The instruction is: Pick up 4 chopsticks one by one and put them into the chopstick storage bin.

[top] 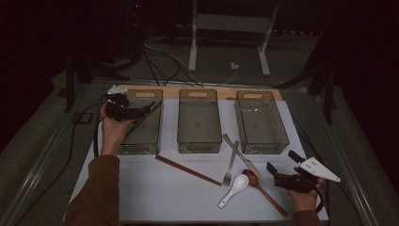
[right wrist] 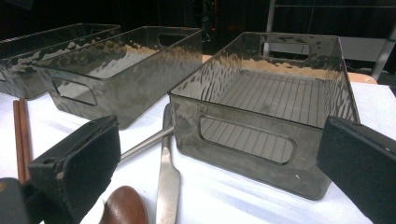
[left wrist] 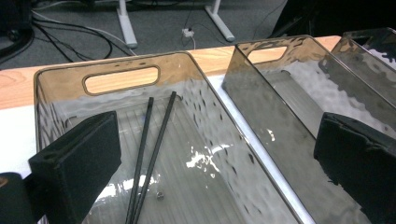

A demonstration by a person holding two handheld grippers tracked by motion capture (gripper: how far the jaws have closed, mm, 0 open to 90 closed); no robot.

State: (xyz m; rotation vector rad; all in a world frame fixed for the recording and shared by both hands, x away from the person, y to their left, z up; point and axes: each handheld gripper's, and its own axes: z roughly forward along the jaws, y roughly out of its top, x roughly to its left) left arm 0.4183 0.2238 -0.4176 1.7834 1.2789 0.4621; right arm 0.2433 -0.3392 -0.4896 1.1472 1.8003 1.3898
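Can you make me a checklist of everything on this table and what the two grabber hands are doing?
Surface: white mat on a wooden table.
Job's things: two black chopsticks lie in the left bin.
Clutter: middle bin and right bin empty; brown chopsticks, fork, knife, white spoon, wooden spoon on the mat.
Grippers: left gripper open over the left bin; right gripper open, holding nothing.
Cables: several on the floor.
Surroundings: white stand, dark room.

Count on table: three clear plastic bins (top: 199,121). Two black chopsticks (left wrist: 149,154) in the left bin; two brown chopsticks (top: 187,170) on the mat. One fork (top: 230,165), one knife (top: 242,156), one white spoon (top: 234,189), one wooden spoon (top: 262,189).
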